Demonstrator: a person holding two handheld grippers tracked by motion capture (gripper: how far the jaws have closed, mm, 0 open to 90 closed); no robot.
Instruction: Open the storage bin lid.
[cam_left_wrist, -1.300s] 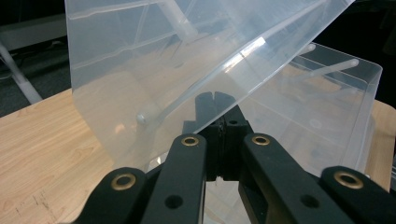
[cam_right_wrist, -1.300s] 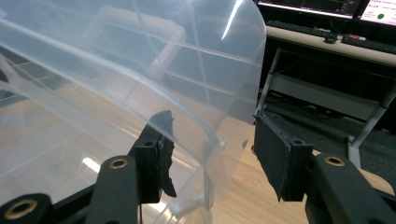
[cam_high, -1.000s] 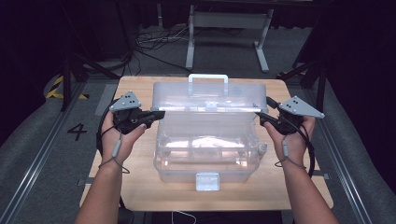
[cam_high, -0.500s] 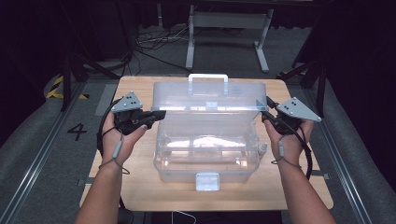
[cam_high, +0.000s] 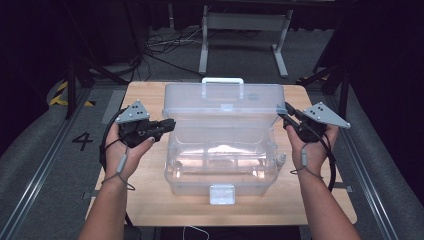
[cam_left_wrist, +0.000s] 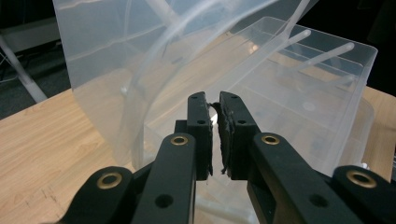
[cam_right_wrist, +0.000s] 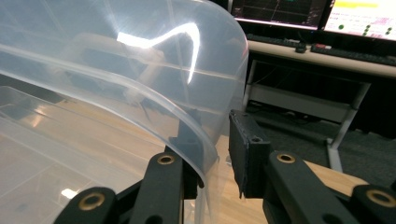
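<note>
1. Clear plastic box (cam_high: 221, 160) sits mid-table (cam_high: 145, 95), between the two grippers, its lid (cam_high: 225, 102) raised and tilted back.
2. Left gripper (cam_high: 167, 125): jaws nearly together, apparently pinching the lid's left edge (cam_left_wrist: 140, 116); the contact is hard to confirm.
3. Right gripper (cam_high: 286, 112): jaws parted, straddling the lid's right rim (cam_right_wrist: 196, 126), one jaw behind the plastic.
4. White handle (cam_high: 222, 81) tops the lid, beyond both grippers.
</note>
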